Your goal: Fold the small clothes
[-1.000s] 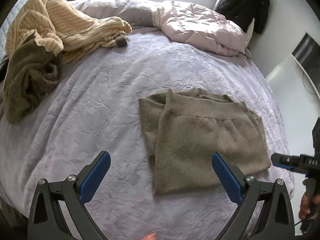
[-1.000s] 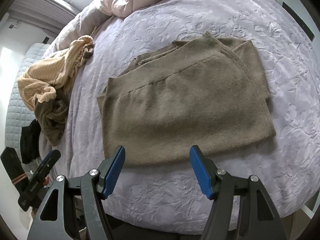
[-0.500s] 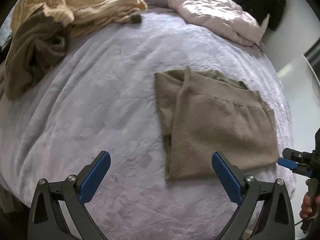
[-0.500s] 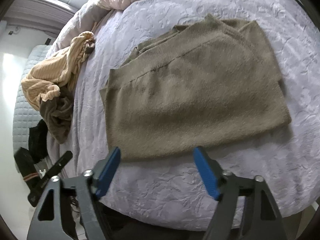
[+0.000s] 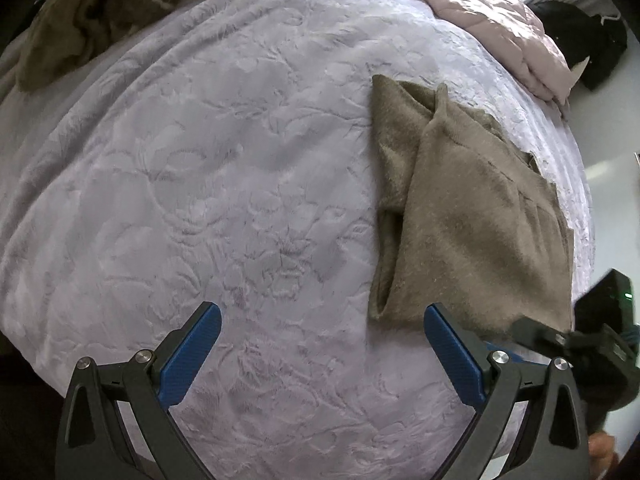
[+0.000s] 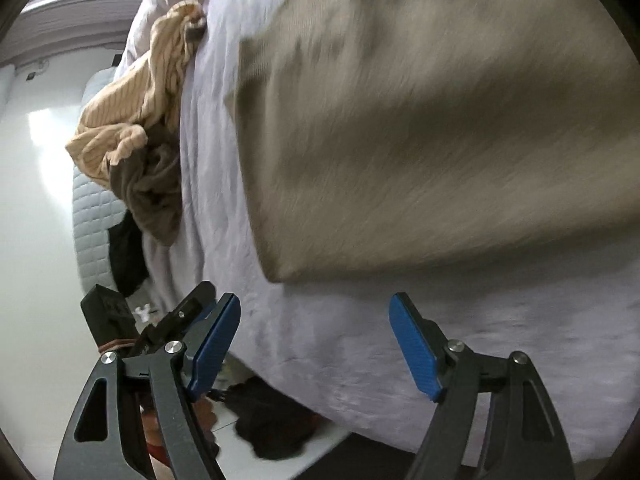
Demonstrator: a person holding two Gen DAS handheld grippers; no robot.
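Both my claws have dropped toward the bed vs. a sec ago. My right claw (image 6: 314, 344) has just been opening wider; its blue pads stand apart w/ nothing between them, released. My left claw (image 5: 322, 354) is also spread wide, empty, over bare bedspread.

The half-folded taupe knit garment (image 5: 472, 224) lies flat on the pale lilac embossed bedspread (image 5: 224, 184), at the bed's right side in the left view. It now fills far more of the right view, blurred, so I read this as closing in for the next fold, not yet a grab.

Relative to claws: garment's near edge sits just beyond my right claw, its near left corner (image 6: 276, 276) a bit left of centre, not touching. My left claw's right pad is just beside that same corner.

Far left: heap of cream ribbed knit and olive clothes (image 6: 132, 132), well apart, prob. awaiting folding.
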